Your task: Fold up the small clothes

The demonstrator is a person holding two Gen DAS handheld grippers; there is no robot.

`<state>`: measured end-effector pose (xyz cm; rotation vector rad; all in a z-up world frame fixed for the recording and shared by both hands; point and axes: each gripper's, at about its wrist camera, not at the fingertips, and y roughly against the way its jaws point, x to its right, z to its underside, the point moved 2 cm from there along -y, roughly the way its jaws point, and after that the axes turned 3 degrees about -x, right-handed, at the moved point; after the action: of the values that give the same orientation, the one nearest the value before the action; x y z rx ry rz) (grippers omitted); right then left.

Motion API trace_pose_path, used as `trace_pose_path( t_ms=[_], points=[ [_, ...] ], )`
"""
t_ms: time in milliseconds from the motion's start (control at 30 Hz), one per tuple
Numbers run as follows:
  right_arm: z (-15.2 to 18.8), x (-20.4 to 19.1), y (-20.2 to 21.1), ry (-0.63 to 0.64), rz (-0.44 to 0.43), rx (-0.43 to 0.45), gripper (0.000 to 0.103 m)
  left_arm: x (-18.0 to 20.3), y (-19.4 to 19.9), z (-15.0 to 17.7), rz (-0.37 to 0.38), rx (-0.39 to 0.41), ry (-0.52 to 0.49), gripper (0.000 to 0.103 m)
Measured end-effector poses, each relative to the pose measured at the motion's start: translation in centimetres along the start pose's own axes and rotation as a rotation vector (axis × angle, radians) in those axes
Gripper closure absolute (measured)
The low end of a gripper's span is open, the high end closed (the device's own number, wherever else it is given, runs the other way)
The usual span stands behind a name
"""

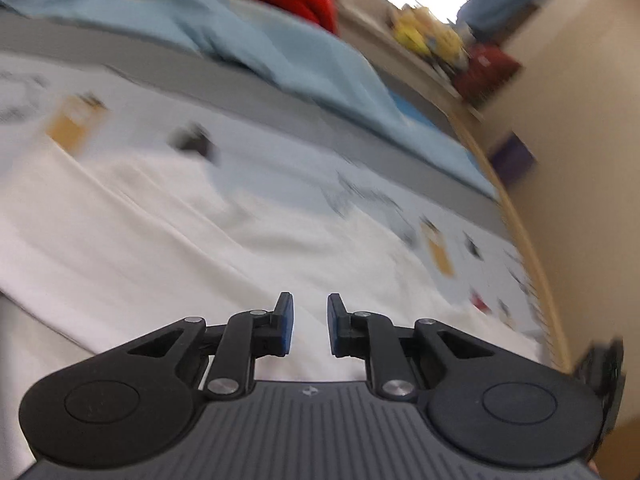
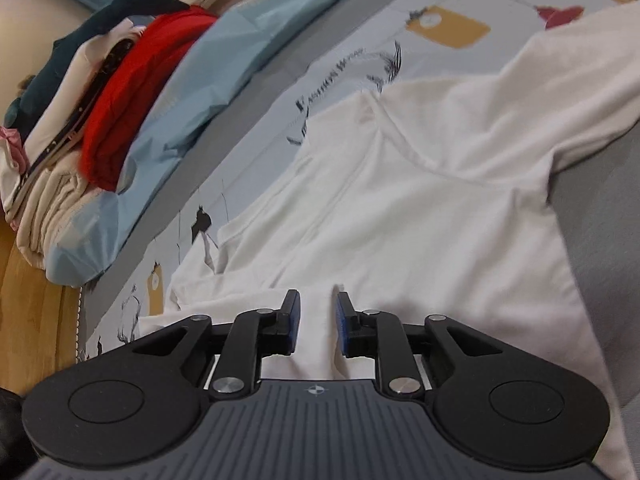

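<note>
I am starting at the far left, where a pile [image 2: 100, 120] of red, blue and cream laundry is sitting by the wooden edge. Right of it, the white shirt [image 2: 420, 200] is lying spread on the printed sheet [image 2: 452, 28]. My left gripper [image 1: 310, 324] is hovering over the shirt [image 1: 160, 220] with its jaws narrowly apart and nothing between them. My right gripper [image 2: 316, 322] is standing just as narrow, with a fold of shirt fabric rising in the gap but not pinched. I judge I am between folds, having let go. Next I am needing to pick an edge with both and carry it over evenly.
</note>
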<state>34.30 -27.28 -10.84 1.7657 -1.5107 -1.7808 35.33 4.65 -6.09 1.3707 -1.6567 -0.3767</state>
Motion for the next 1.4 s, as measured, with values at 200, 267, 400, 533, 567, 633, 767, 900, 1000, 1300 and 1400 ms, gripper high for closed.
trace_pose_path(
  t_ms=[200, 267, 400, 533, 567, 633, 767, 900, 1000, 1300, 1400],
  points=[
    [2.1, -0.9, -4.3, 0.018, 0.077, -0.128, 0.068, -6.4, 3.0, -2.4, -0.158, 0.09, 0.12, 0.085],
    [2.7, -1.7, -5.2, 0.075, 0.122, -0.141, 0.067, -8.1, 3.7, -3.2, -0.185, 0.115, 0.163, 0.085],
    [3.1, -4.1, -5.5, 0.195, 0.123, -0.116, 0.09, -11.3, 5.6, -4.9, -0.255, 0.171, 0.226, 0.085],
    [2.4, -6.8, -3.5, 0.346, 0.09, -0.005, 0.1, -13.6, 7.3, -6.0, -0.315, 0.211, 0.277, 0.085],
    [2.1, -8.0, -2.2, 0.427, 0.084, 0.061, 0.1, -13.8, 7.5, -6.1, -0.331, 0.214, 0.278, 0.085],
    [0.9, -9.8, 0.7, 0.541, 0.032, 0.192, 0.1, -14.2, 7.7, -6.3, -0.353, 0.212, 0.269, 0.085],
    [-4.0, -6.9, 4.2, 0.517, 0.17, 0.358, 0.1, -14.1, 7.4, -6.2, -0.366, 0.2, 0.241, 0.085],
    [-7.9, 0.6, 2.3, 0.339, 0.426, 0.269, 0.1, -13.8, 6.2, -5.9, -0.362, 0.167, 0.227, 0.085],
    [-8.7, 1.0, 3.0, 0.356, 0.391, 0.297, 0.1, -13.5, 4.8, -5.5, -0.342, 0.126, 0.227, 0.085],
    [-9.7, 3.2, 1.9, 0.258, 0.419, 0.23, 0.097, -11.0, 0.2, -3.3, -0.273, -0.067, 0.105, 0.085],
    [-10.2, 4.0, 3.1, 0.192, 0.468, 0.293, 0.094, -10.9, -0.9, -2.6, -0.327, -0.125, 0.07, 0.085]
  ],
)
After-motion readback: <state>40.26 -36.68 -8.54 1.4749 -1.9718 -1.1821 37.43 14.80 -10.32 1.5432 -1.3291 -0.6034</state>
